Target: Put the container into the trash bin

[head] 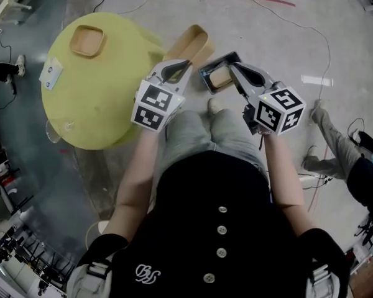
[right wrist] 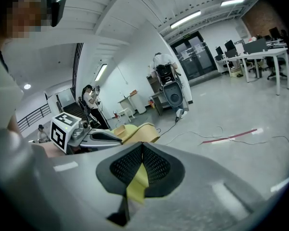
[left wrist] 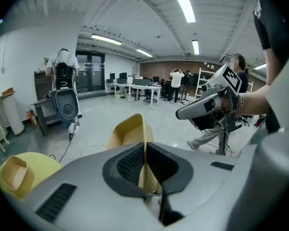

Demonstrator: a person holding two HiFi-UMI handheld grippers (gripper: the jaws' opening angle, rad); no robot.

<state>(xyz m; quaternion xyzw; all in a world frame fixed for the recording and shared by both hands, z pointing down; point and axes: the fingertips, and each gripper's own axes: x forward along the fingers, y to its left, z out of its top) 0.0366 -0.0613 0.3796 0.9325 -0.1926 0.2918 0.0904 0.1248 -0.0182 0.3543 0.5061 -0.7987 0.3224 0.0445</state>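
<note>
1. The left gripper (head: 186,63) has its jaws clamped together on the thin side wall of a tan oblong plastic container (head: 196,42); in the left gripper view the wall stands edge-on between the black ribbed pads (left wrist: 132,162).
2. The container is held up in the air in front of the person, open side up in the head view; it sits past the edge of the round yellow table (head: 105,104) and does not touch it.
3. The right gripper (head: 232,67) has its jaws pressed together on a thin yellow strip (right wrist: 137,184); what the strip belongs to cannot be told.
4. In the head view the right gripper's tips are at a dark-rimmed rectangular box (head: 205,76) with tan inside; the box is just beside the container, on its right.
5. The two grippers are side by side, close but apart; each shows its marker cube to the head camera.
6. On the table is a second tan square tray (head: 87,40), with a white card (head: 50,73) near the left edge.
7. The grey floor (head: 286,36) has cables and a red line; another person's legs (head: 329,141) are at the right.
</note>
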